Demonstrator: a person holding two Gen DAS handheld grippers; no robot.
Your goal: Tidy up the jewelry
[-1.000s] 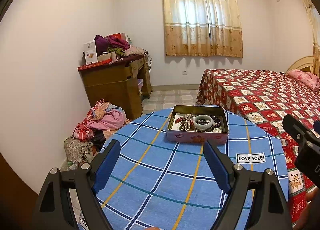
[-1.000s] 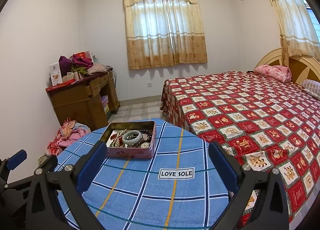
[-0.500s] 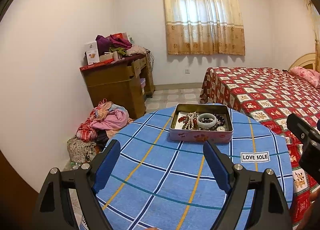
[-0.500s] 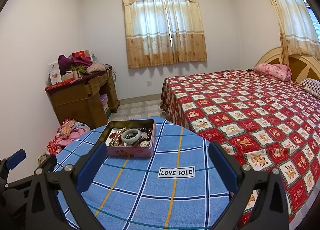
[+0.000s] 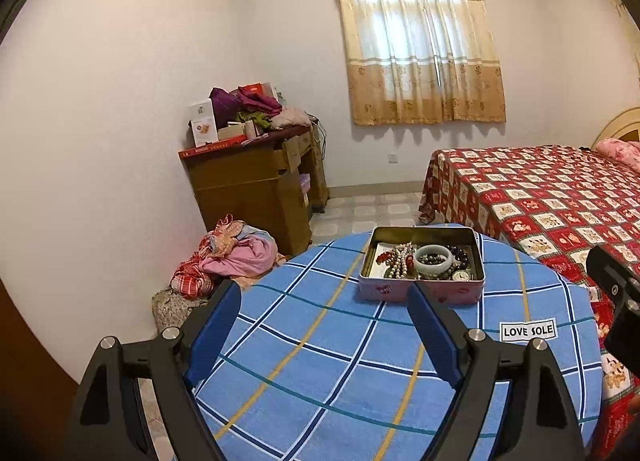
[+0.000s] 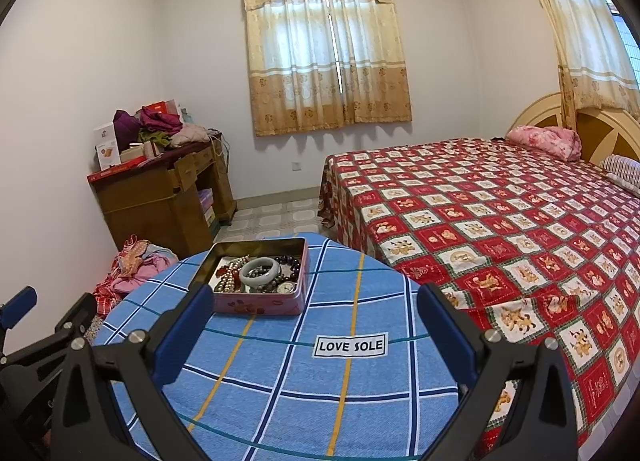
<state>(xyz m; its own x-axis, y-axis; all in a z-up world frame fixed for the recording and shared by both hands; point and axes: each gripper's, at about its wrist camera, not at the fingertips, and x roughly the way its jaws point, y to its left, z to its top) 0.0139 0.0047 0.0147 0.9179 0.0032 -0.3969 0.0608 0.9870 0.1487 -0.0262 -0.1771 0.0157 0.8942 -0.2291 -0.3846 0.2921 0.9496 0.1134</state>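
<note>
Left gripper [image 5: 324, 317] released, empty, right gripper [image 6: 316, 321] likewise spread wide, pink tin [image 5: 420, 293] of jewelry [image 5: 424, 261] on blue-checked tabletop [image 5: 320, 361], untouched

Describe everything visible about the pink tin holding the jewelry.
The pink tin is a shallow rectangular metal box, lidless, with a shiny bare interior and red prints on its pink sides. It sits flat on the blue plaid cloth, toward the table's far edge. Inside lie a pale jade-like bangle, pearl and dark bead strands, and a small watch face. Neither gripper touches it.
</note>
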